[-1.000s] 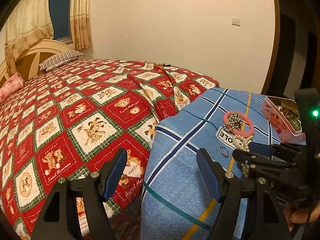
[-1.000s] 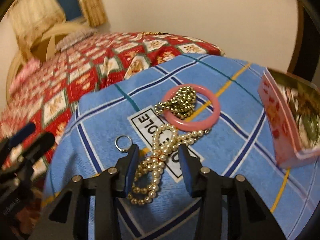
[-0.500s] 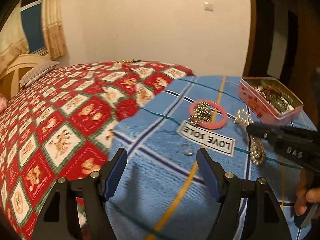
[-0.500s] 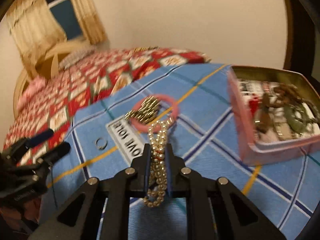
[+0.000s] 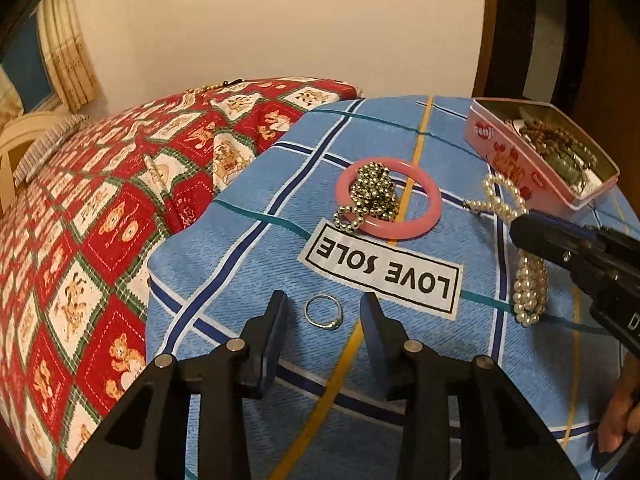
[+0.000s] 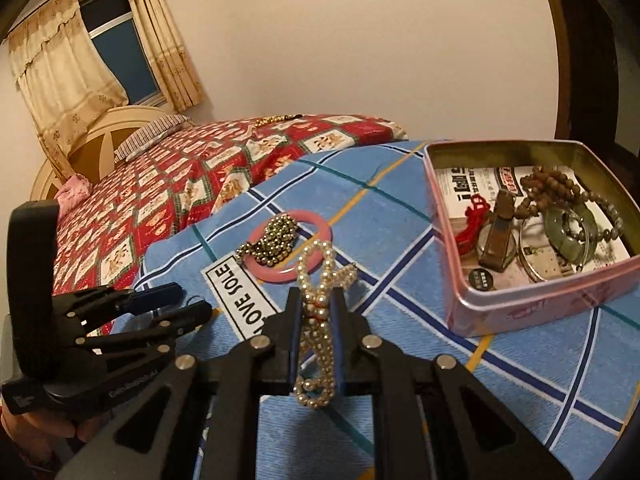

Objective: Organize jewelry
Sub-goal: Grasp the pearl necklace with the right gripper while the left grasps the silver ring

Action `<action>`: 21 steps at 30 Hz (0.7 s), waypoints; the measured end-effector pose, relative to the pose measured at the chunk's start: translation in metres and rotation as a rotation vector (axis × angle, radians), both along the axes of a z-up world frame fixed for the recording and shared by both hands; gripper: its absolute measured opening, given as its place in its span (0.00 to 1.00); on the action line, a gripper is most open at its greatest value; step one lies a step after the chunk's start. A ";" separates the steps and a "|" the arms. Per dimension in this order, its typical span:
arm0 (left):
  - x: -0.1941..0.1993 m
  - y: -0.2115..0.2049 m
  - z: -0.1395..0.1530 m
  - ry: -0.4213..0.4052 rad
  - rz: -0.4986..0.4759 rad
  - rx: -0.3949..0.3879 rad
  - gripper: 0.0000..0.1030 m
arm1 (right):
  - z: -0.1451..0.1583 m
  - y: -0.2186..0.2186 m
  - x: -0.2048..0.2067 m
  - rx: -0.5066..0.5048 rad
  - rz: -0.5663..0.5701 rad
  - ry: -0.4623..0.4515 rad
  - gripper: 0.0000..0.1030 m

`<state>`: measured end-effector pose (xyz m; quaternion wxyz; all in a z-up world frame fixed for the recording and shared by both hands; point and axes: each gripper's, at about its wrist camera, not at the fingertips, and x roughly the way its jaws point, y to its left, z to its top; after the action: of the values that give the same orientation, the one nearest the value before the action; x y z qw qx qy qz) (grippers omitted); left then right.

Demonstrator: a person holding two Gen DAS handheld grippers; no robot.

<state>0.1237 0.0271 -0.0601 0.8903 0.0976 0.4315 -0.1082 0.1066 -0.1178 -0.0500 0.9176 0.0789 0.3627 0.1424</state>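
My right gripper [image 6: 317, 300] is shut on a pearl necklace [image 6: 320, 276] and holds it above the blue cloth; the necklace also shows in the left wrist view [image 5: 528, 280], hanging from the right gripper [image 5: 520, 228]. My left gripper [image 5: 323, 306] is open, its fingers on either side of a small silver ring [image 5: 323, 317] lying on the cloth. A pink bangle [image 5: 390, 200] with a gold bead chain [image 5: 370, 194] across it lies beyond. An open pink tin [image 6: 532, 304] at the right holds several pieces of jewelry.
The blue checked cloth [image 5: 240, 248] with a "LOVE SOLE" label [image 5: 384, 268] covers a raised surface beside a bed with a red patterned quilt [image 5: 100, 200]. Another bead chain [image 6: 276, 120] lies at the bed's far edge. A wall stands behind.
My right gripper closed on the pearl necklace and lifted it toward the tin. My left gripper moved right and forward until its fingers flank the silver ring, and narrowed.
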 end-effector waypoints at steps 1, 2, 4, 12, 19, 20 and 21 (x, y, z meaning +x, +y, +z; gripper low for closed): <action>0.001 0.000 -0.002 0.013 -0.011 -0.014 0.18 | 0.000 -0.001 0.000 0.001 -0.001 0.000 0.15; 0.002 0.003 -0.001 0.018 -0.014 -0.037 0.18 | 0.001 -0.001 0.000 0.002 -0.001 -0.001 0.15; 0.003 0.011 0.000 0.032 -0.011 -0.096 0.18 | 0.001 -0.001 0.000 0.002 -0.002 -0.004 0.15; -0.007 0.019 0.013 -0.041 0.032 -0.156 0.18 | 0.003 -0.003 -0.003 0.003 -0.011 -0.028 0.15; -0.029 0.017 0.036 -0.199 0.032 -0.257 0.18 | 0.020 -0.011 -0.013 0.061 -0.031 -0.122 0.15; -0.030 0.013 0.039 -0.218 0.024 -0.250 0.18 | 0.022 -0.013 -0.014 0.066 -0.036 -0.134 0.15; -0.032 0.009 0.042 -0.239 0.014 -0.244 0.18 | 0.024 -0.014 -0.015 0.069 -0.043 -0.144 0.15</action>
<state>0.0913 0.0363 -0.0177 0.9413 -0.0019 0.3068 -0.1410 0.0919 -0.1317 -0.0261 0.9409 0.1077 0.2887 0.1406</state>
